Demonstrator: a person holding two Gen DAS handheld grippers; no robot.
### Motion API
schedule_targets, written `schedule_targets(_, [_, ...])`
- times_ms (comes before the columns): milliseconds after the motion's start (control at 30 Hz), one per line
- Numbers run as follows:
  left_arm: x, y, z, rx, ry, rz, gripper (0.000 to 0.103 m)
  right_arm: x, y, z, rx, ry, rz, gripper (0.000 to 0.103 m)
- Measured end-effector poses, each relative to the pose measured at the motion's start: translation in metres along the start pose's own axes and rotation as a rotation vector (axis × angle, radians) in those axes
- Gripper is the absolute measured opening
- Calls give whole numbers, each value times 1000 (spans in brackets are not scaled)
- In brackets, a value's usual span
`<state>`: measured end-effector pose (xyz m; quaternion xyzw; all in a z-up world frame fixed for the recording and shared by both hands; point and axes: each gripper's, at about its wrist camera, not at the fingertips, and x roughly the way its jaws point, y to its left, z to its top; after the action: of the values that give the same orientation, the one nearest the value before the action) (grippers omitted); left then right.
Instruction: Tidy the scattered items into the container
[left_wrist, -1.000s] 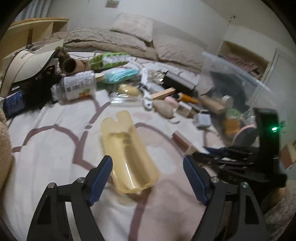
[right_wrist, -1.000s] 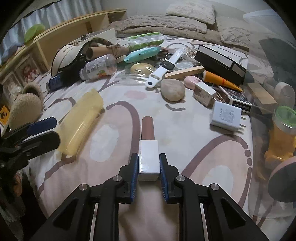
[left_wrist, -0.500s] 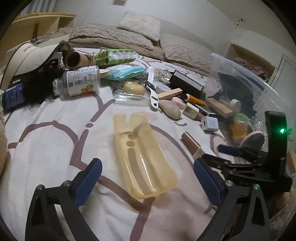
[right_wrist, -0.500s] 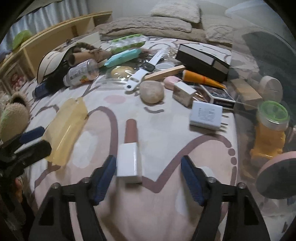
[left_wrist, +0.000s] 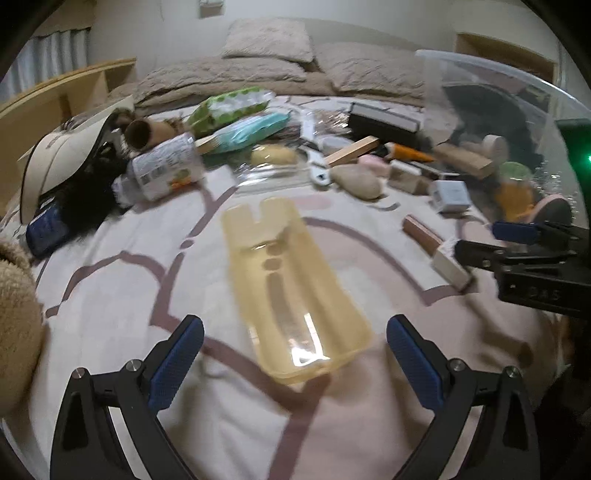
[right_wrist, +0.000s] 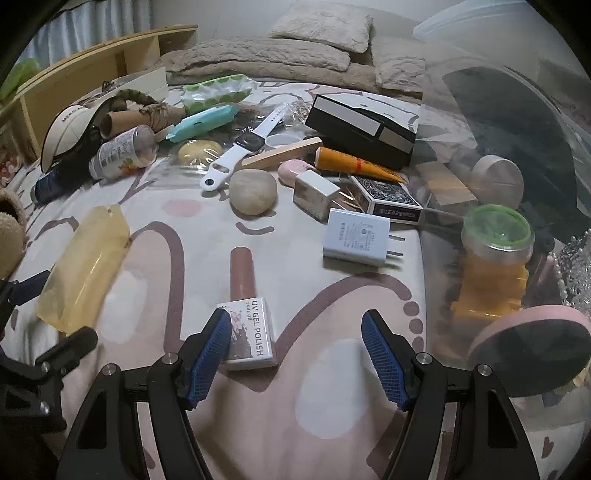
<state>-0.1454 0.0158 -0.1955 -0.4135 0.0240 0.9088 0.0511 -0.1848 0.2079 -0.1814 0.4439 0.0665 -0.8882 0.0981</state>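
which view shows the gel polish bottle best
The right wrist view: the gel polish bottle lies close in front on the bedspread, its "UV GEL POLISH" label readable, beside the left pad of the open right claw. The left wrist view shows it small and blurred at the right edge, label unreadable.

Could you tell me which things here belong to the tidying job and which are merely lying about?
Job:
clear container
gel polish bottle
yellow tray
charger
stone

Lying about:
pillows
wooden shelf
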Motion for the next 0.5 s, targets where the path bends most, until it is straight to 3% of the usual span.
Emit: schedule_targets(500, [-2, 53, 3, -158, 33, 174, 100, -3, 27, -6, -109, 63, 209, 73])
